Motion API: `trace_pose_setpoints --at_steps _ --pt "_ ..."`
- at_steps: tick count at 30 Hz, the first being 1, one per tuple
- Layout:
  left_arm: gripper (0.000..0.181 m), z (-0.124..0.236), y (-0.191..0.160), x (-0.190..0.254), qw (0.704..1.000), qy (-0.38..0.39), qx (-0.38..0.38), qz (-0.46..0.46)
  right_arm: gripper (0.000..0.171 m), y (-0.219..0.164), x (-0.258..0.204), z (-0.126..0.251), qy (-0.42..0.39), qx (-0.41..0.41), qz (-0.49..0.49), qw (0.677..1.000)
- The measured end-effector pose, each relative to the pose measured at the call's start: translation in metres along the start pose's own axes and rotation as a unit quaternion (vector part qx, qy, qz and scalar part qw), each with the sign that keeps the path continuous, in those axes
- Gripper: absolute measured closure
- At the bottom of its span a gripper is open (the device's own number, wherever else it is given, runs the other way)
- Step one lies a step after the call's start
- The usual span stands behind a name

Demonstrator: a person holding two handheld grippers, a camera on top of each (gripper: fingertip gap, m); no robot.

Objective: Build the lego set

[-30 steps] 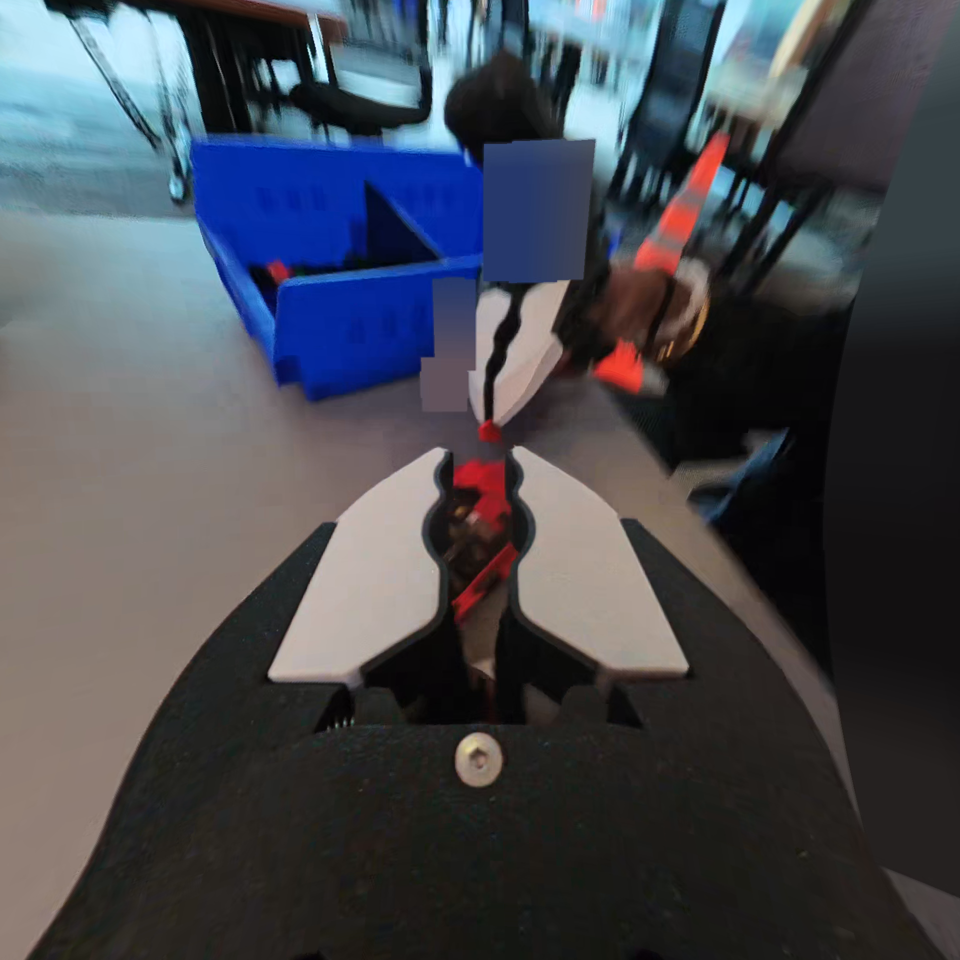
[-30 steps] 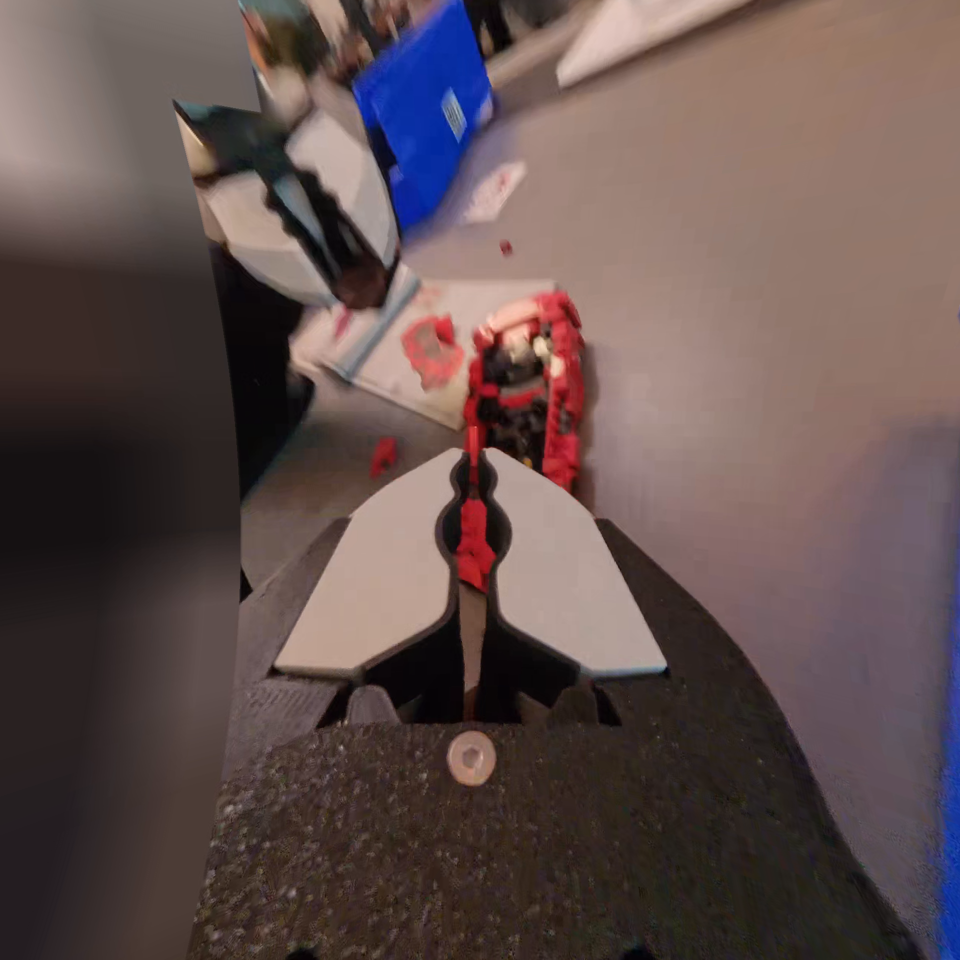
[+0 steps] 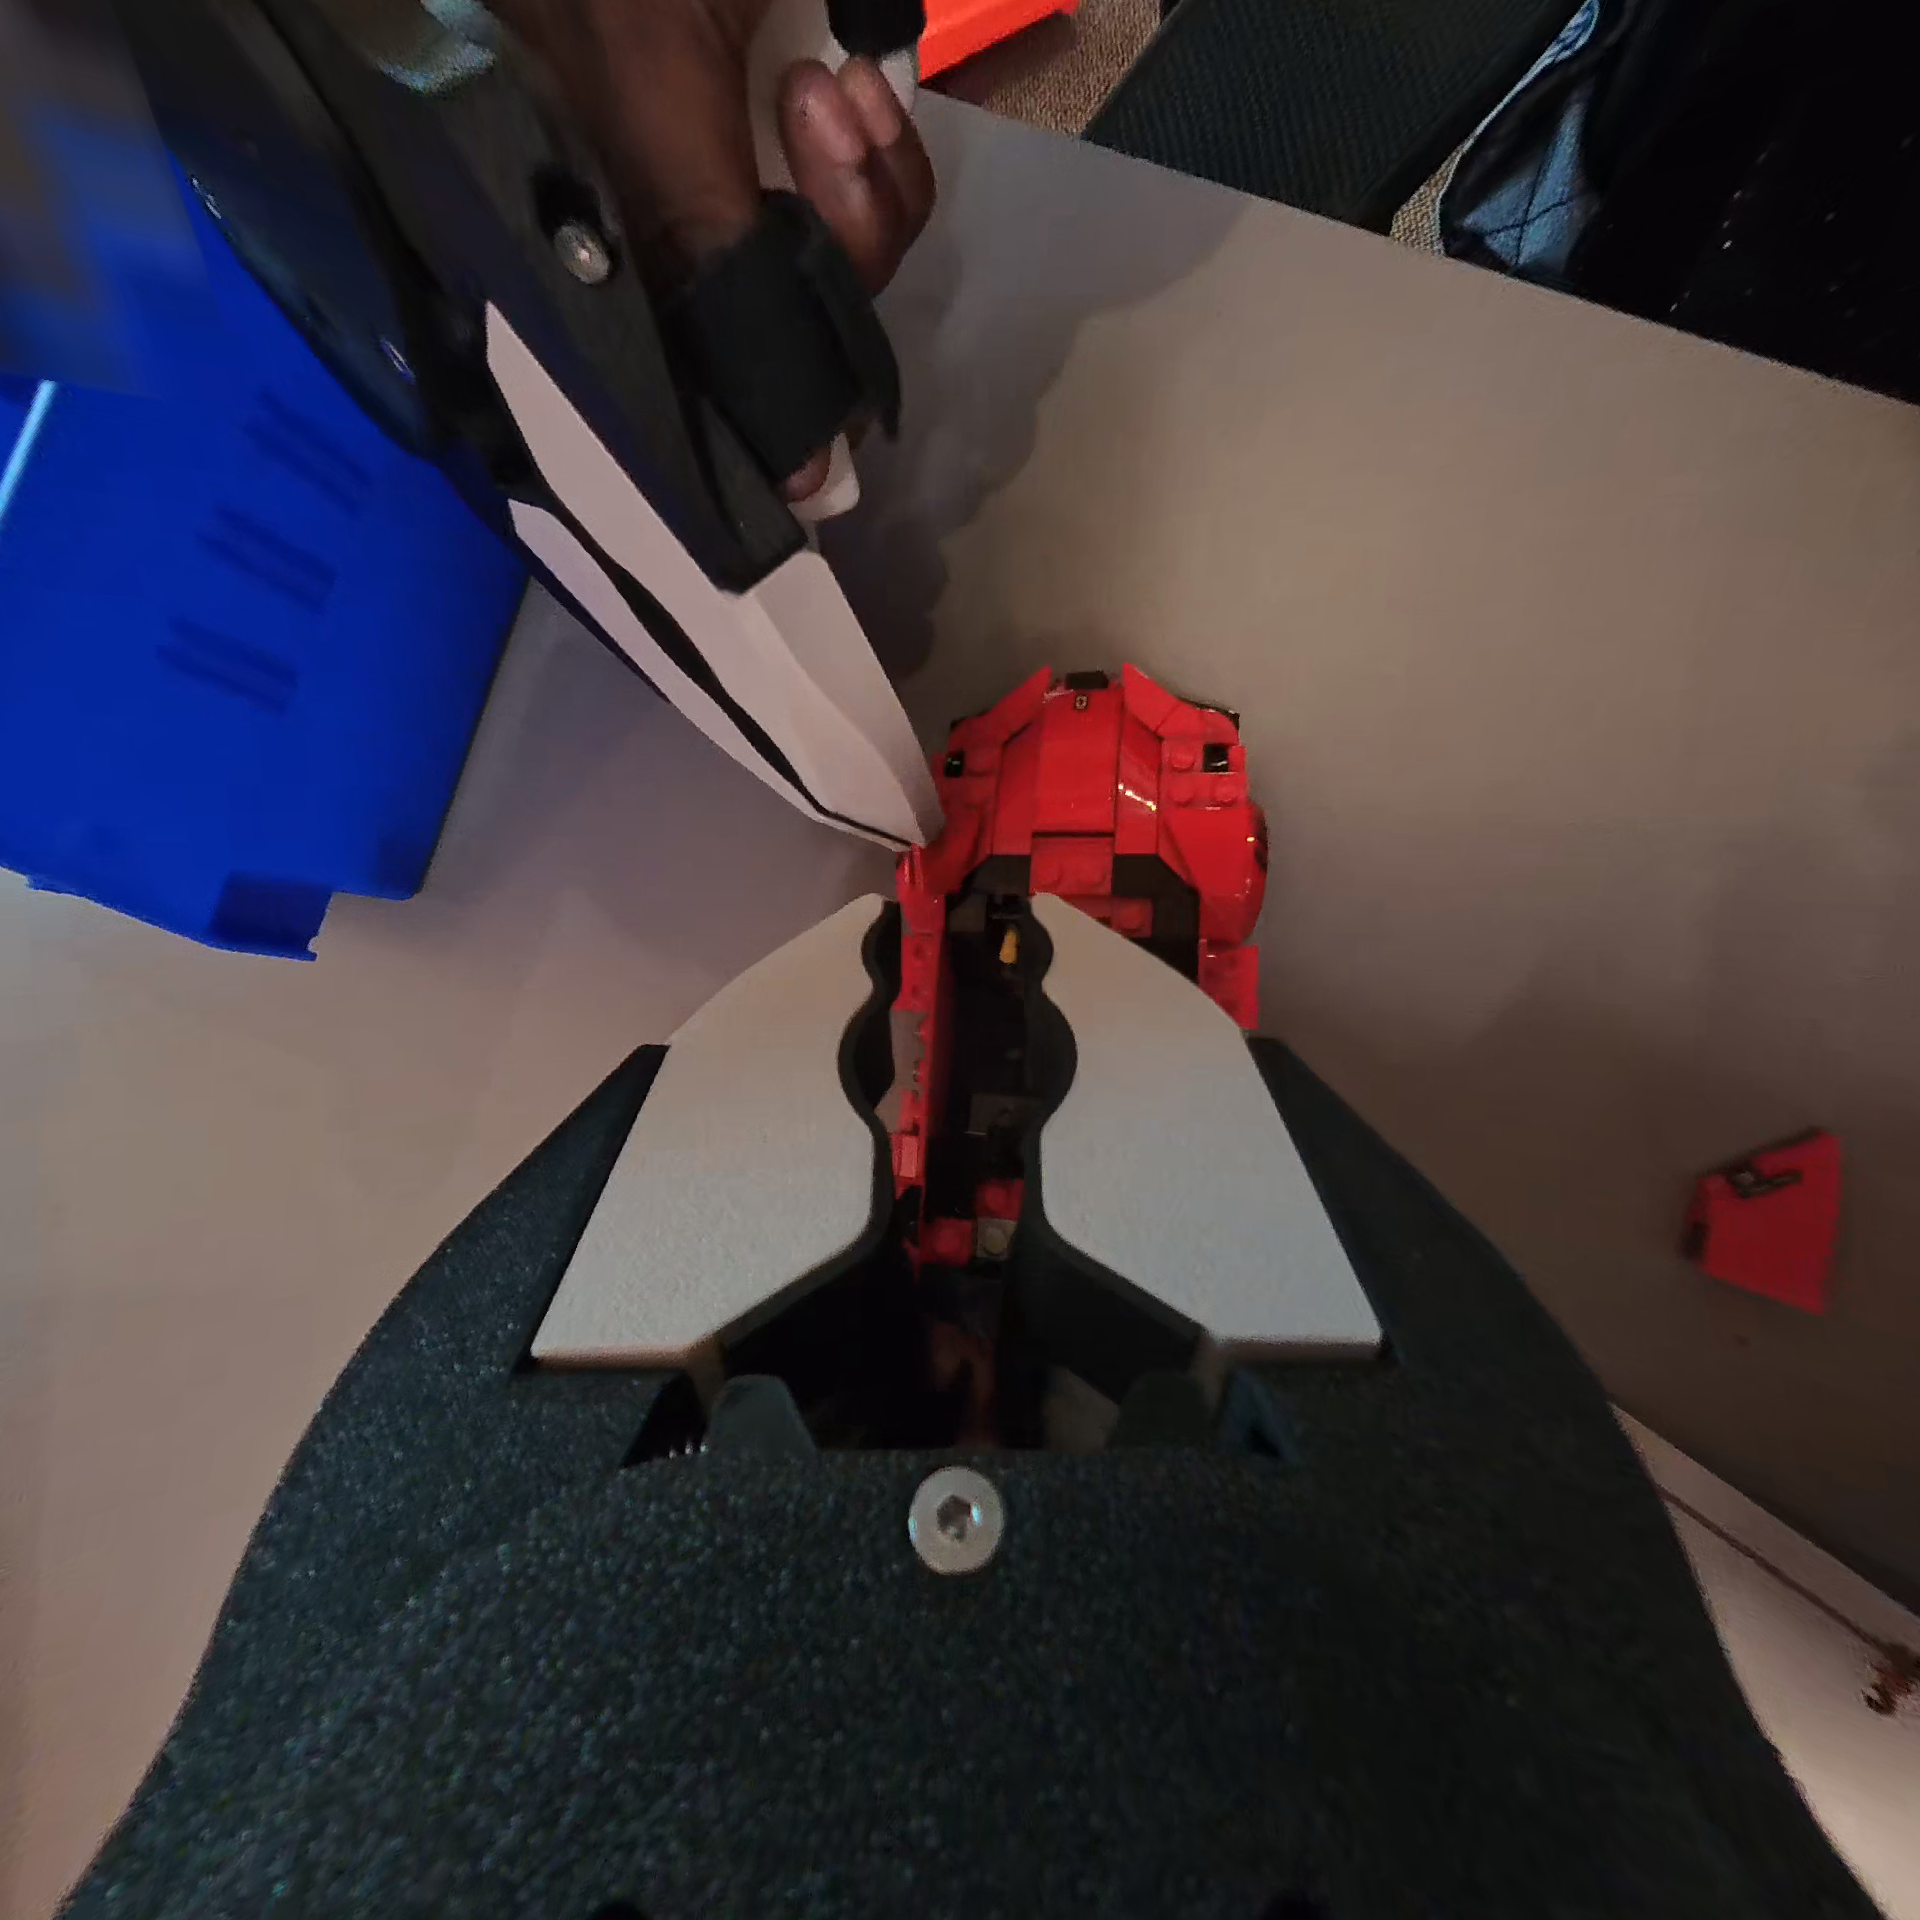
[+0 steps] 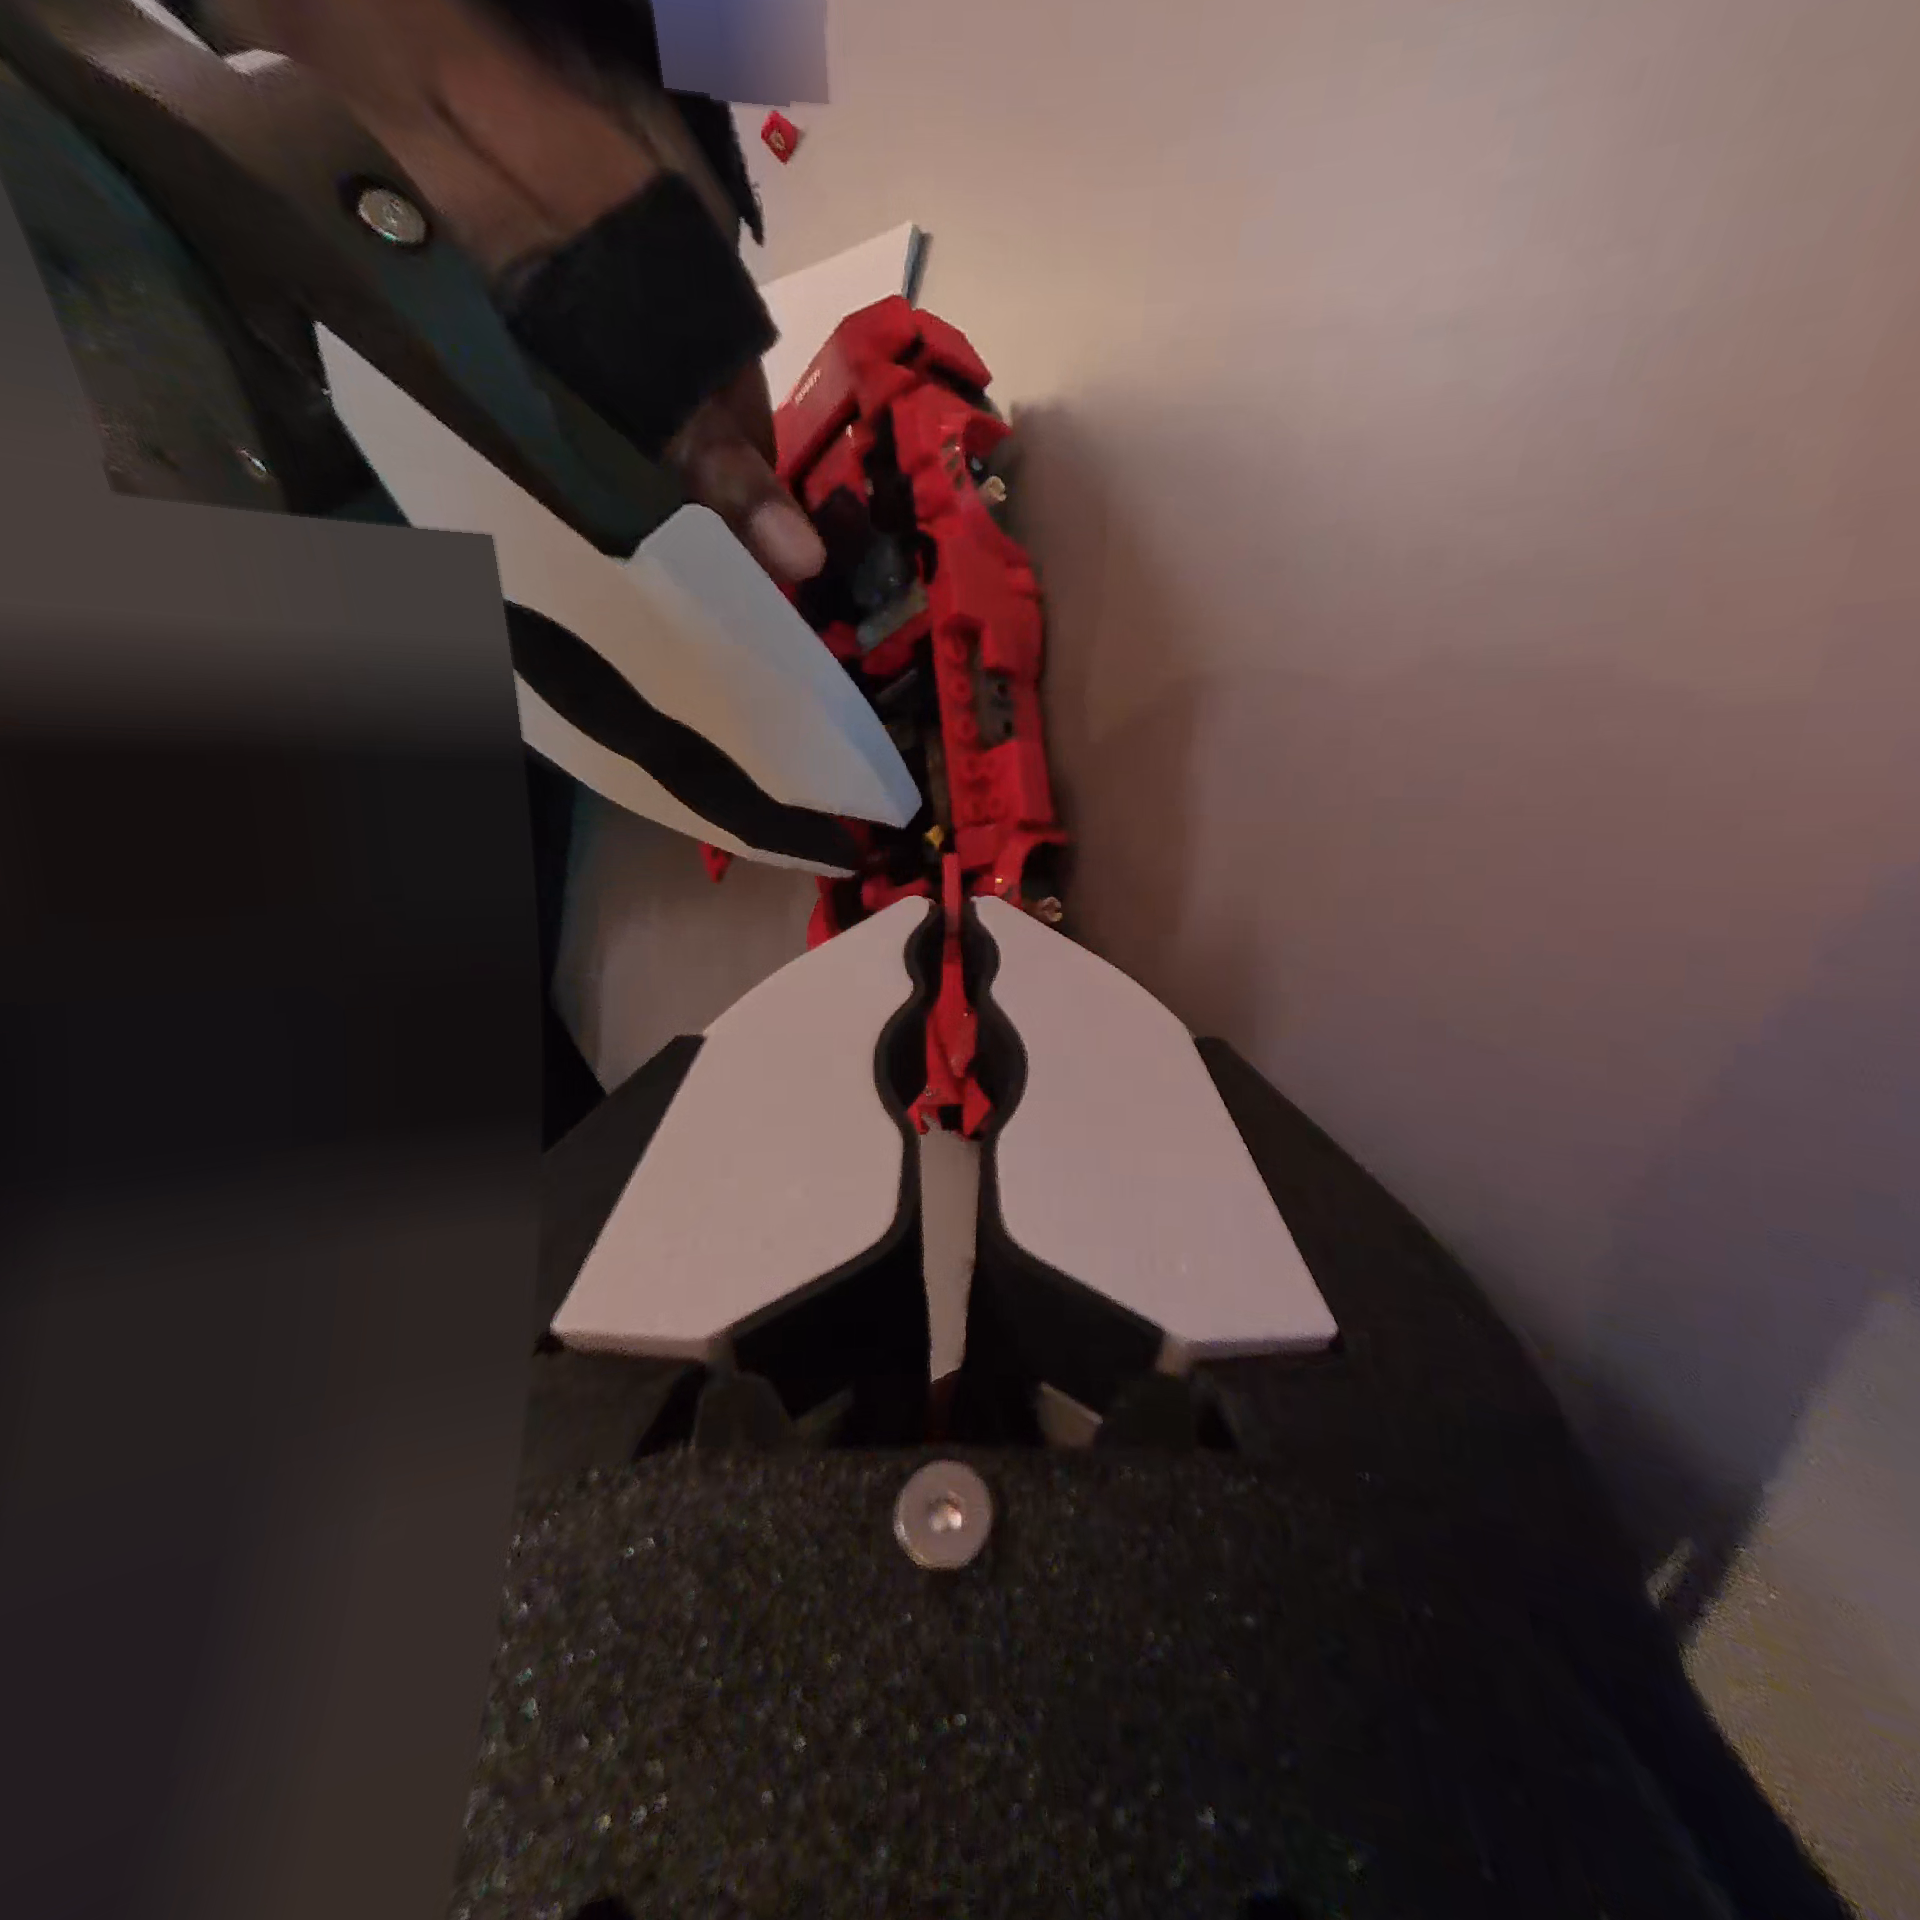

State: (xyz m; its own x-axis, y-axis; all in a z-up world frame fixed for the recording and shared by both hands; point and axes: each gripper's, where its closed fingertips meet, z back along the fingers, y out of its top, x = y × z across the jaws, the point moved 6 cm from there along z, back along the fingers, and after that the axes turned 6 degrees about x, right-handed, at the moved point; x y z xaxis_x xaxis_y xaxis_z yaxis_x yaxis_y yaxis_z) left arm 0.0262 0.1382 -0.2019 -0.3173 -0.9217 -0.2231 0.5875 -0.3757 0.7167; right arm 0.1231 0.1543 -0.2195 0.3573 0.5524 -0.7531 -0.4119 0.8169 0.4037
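grey table (image 3: 1455,582) | blue bin (image 3: 208,665) | loose red piece (image 3: 1766,1226) | red lego car (image 3: 1101,790)

A blue plastic bin (image 3: 208,644) sits on the grey table (image 3: 1455,623), with an orange object (image 3: 987,31) and dark bags (image 3: 1714,156) beyond its edge.

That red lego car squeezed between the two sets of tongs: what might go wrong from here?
Three risks, I'd guess. The left tongs clamp only one side wall of the red lego car, so a hard push might pop bricks off. The right tongs pinch a thin red piece edge-on; it could twist or slip while being pressed in. The loose red part lies near the table's edge and might get knocked off.
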Motion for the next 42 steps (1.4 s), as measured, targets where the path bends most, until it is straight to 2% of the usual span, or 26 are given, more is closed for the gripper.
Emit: trace_pose_setpoints --at_steps 14,20,27,31,36,42 --pt "0.172 -0.014 -0.002 -0.003 1.0 0.013 0.005 -0.01 0.168 -0.003 -0.006 0.001 -0.06 0.021 0.041 0.997" --pt "0.174 -0.016 -0.002 -0.003 1.0 0.009 0.0 -0.006 0.163 -0.006 -0.011 0.0 -0.094 0.023 0.082 0.992" --pt "0.174 -0.016 -0.003 -0.004 1.0 0.007 0.0 -0.003 0.155 -0.008 -0.018 0.004 -0.161 0.0 0.17 0.972" --pt "0.174 -0.016 -0.002 -0.004 1.0 0.002 -0.006 -0.005 0.157 -0.004 -0.017 0.012 -0.21 0.018 0.237 0.948" --pt "0.174 -0.016 0.0 -0.005 0.999 -0.021 -0.027 0.001 0.157 -0.003 -0.015 0.008 -0.177 0.067 0.235 0.953" --pt "0.174 -0.016 0.003 -0.008 0.997 -0.047 -0.055 0.009 0.157 -0.008 -0.012 0.005 -0.18 0.066 0.245 0.95"
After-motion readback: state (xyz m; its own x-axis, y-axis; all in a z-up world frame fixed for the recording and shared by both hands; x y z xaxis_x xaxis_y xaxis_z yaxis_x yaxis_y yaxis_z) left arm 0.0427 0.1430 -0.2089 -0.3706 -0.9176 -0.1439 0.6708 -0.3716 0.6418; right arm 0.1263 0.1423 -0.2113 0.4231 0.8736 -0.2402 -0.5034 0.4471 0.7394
